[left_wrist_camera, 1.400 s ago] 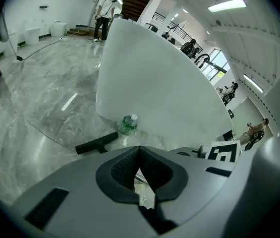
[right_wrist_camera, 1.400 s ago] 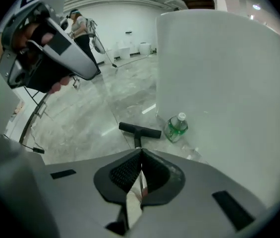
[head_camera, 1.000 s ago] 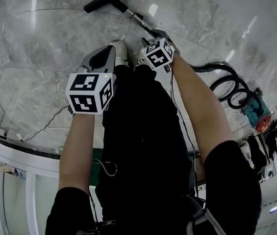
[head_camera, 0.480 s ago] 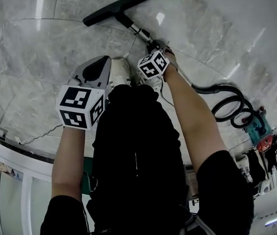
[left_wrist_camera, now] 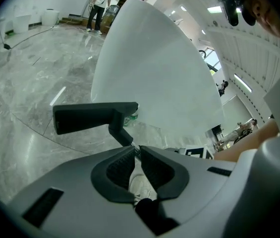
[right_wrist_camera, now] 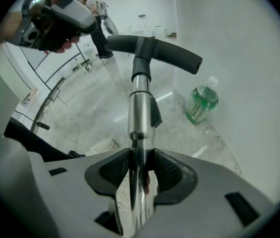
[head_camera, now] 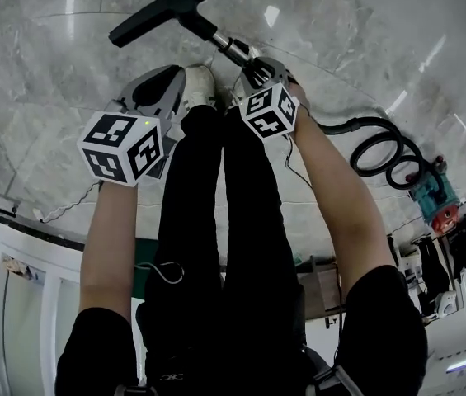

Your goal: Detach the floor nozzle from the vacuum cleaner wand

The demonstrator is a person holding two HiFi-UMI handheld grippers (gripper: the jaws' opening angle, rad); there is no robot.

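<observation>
Detaching not yet begun: the right tongs (right_wrist_camera: 140,158) pinch the chrome wand (right_wrist_camera: 140,108) behind the black floor nozzle (right_wrist_camera: 154,48), still joined, down by the marble floor (head_camera: 43,73) ahead of the person's shoe (head_camera: 201,85). The left tongs (left_wrist_camera: 136,152), pressed together and empty, likely must spread and seize the nozzle's neck.

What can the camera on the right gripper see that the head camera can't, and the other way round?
Only the right gripper view: how the right gripper is shut on the wand, and a green bottle on the floor. Only the head view: the coiled hose and the teal vacuum body. Both: the wand with the black nozzle on it.
</observation>
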